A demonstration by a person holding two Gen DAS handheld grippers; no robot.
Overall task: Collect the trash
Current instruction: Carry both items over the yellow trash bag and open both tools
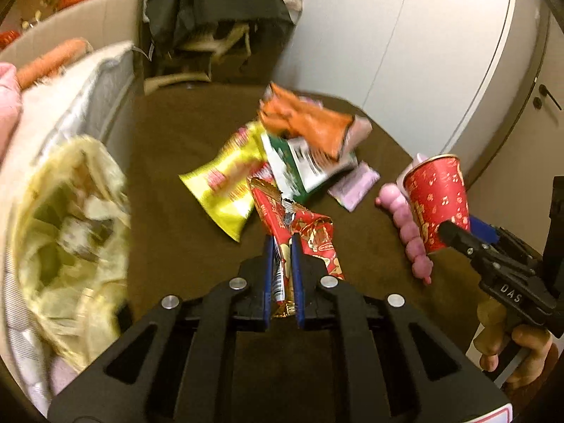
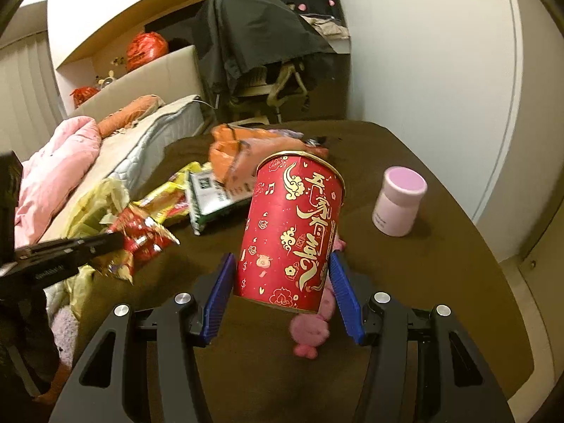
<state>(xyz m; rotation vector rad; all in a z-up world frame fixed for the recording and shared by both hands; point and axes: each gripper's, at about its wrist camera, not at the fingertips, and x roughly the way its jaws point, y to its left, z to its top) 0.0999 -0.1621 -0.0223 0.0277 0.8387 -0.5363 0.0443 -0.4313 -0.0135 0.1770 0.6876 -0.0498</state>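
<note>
My left gripper is shut on a red and gold wrapper and holds it above the brown table. It also shows at the left of the right wrist view, with the wrapper. My right gripper is shut on a red paper cup with gold print, held tilted above the table; the cup also shows in the left wrist view. A yellow trash bag hangs open at the table's left edge. More wrappers lie on the table: yellow, green and white, orange.
A pink plush toy lies under the cup. A pink jar stands at the right. A pale purple packet lies near the wrappers. A bed with pink bedding stands left of the table. A draped chair is behind.
</note>
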